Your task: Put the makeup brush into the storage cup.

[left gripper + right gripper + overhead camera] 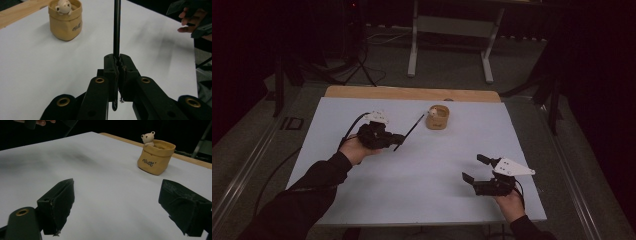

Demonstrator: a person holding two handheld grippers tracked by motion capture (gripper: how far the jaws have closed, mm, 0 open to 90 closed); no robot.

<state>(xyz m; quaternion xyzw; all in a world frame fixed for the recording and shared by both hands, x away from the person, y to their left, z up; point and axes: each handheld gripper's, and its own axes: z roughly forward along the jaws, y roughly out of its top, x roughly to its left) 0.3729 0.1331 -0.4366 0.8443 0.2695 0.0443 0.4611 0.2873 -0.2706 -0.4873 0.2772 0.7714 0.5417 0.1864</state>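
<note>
Two grippers were over the white table (pixel 362 200); the left gripper (pixel 401 138) had its jaws pressed together on a thin black rod (pixel 409 134), gripped near one end; the rod's free end reached toward the tan pouch-shaped pot (pixel 438 118), stopping just short of it; a small white bear figure (pixel 63 6) sat at the pot's rim; the pot stood near the table's far wooden edge (pixel 412 93); the right gripper (pixel 476 168) hung near the person's side, well apart from the pot, its jaws spread wide with nothing between them.
</note>
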